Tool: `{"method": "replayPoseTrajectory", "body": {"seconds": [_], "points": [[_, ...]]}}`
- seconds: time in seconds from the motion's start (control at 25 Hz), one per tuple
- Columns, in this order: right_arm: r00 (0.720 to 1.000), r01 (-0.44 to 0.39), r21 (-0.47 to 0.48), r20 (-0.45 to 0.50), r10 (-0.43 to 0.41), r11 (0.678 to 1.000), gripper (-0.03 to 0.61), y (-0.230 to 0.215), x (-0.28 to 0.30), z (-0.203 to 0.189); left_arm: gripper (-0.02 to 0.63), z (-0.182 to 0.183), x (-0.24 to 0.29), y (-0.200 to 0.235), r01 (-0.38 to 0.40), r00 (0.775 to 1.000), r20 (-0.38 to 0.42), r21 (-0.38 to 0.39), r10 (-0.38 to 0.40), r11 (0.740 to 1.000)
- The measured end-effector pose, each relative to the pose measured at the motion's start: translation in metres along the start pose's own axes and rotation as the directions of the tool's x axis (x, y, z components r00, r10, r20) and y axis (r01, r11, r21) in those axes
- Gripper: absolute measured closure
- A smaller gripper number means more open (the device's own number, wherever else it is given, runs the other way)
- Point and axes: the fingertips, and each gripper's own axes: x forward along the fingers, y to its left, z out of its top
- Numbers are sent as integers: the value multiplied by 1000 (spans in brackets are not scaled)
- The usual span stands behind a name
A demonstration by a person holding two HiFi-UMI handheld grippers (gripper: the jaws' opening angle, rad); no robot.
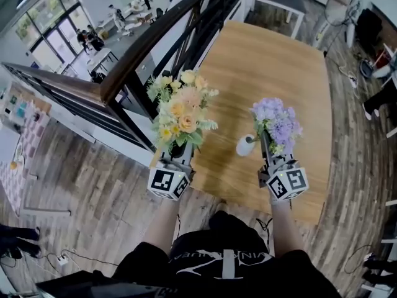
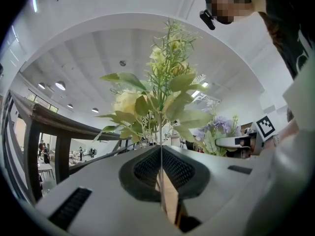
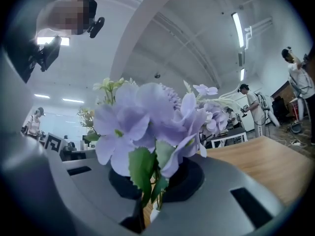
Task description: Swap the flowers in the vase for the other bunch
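In the head view my left gripper (image 1: 178, 149) is shut on the stems of a yellow and peach bunch (image 1: 180, 110), held upright over the table's left edge. My right gripper (image 1: 265, 143) is shut on the stems of a purple bunch (image 1: 276, 123). A small white vase (image 1: 245, 145) stands on the wooden table (image 1: 273, 61), just left of the right gripper. In the left gripper view the yellow bunch (image 2: 162, 95) rises from the shut left gripper (image 2: 161, 154). The right gripper view shows the purple bunch (image 3: 147, 122) above the right gripper (image 3: 152, 200), with the white vase (image 3: 154, 214) low between the jaws.
A dark railing beam (image 1: 155, 48) slants along the table's left side, with a drop to a lower floor beyond. A white-legged table (image 1: 273, 2) stands past the far end. A person (image 3: 298, 82) stands far right. My own legs (image 1: 217, 253) are at the near edge.
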Motion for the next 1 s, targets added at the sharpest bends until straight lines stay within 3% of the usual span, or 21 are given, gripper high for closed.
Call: {"method": "replayPoseTrajectory", "body": {"seconds": [0.64, 1.0], "points": [[997, -47, 3, -54, 47, 999, 531, 8, 4, -38, 600, -4, 1, 5, -30, 999, 26, 9, 29, 1000], [997, -65, 9, -50, 65, 998, 529, 9, 3, -37, 600, 2, 0, 5, -43, 999, 29, 10, 43, 999]]}}
